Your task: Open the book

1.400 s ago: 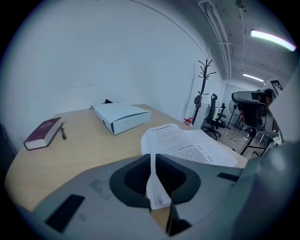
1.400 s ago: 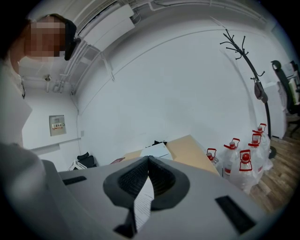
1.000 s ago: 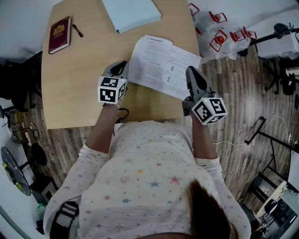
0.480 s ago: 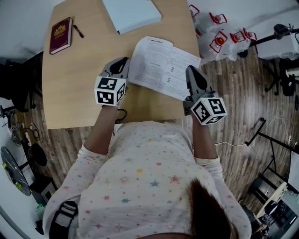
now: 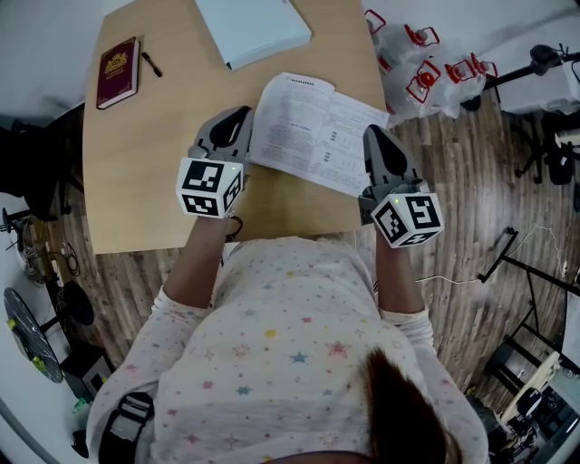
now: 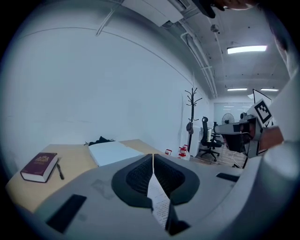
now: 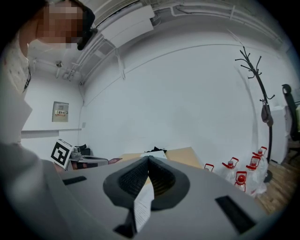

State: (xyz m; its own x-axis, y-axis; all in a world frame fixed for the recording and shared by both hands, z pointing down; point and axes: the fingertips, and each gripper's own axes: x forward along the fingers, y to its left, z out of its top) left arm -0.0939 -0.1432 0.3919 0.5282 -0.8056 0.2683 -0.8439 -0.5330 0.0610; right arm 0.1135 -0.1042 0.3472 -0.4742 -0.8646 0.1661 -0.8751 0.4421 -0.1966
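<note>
Head view: printed sheet [image 5: 317, 131], text unreadably small.

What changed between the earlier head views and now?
The left gripper rose, lifting the left edge of the booklet with it. The right gripper rose slightly. Both pairs of jaws stayed shut on the booklet. The red book and pen stayed put.

Bench [image 5: 145, 172] fills the upper left of the frame. Booklet [image 5: 317, 131] sits centre, with the left hand-held gripper [image 5: 237, 122] on its left edge and the right hand-held gripper [image 5: 374, 138] on its right edge. Book [image 5: 117, 70] upper left, pen [image 5: 150, 63] just right of it. Paper stack [image 5: 254, 27] top centre. Bottles [image 5: 426, 68] on the floor, upper right.
</note>
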